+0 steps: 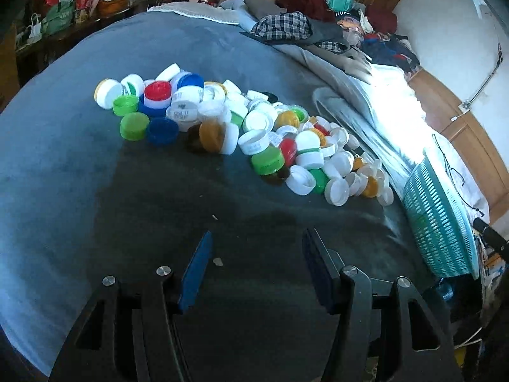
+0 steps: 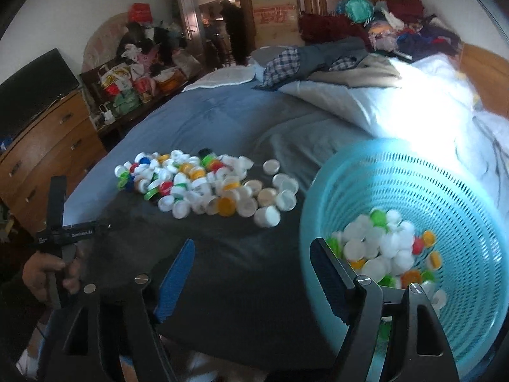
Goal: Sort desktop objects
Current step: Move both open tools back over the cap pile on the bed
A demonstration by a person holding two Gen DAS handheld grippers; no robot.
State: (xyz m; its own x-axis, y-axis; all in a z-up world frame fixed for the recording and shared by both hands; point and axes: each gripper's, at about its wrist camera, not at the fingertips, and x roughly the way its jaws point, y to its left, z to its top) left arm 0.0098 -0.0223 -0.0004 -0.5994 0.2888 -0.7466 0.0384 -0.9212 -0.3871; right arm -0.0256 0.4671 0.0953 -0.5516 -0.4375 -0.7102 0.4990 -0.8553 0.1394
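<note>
Your left gripper [image 1: 256, 248] and right gripper [image 2: 253, 258] both gape empty, bottle caps [image 1: 222, 127] heaped left of the basket [image 2: 445, 191].

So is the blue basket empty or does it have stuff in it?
Not empty. The basket is tipped on its side, and a heap of bottle caps, mostly white, lies inside. Far from full.

Loose multicolour bottle caps [image 1: 241, 127] heaped on blanket; more in tilted teal basket [image 2: 445, 191].
</note>
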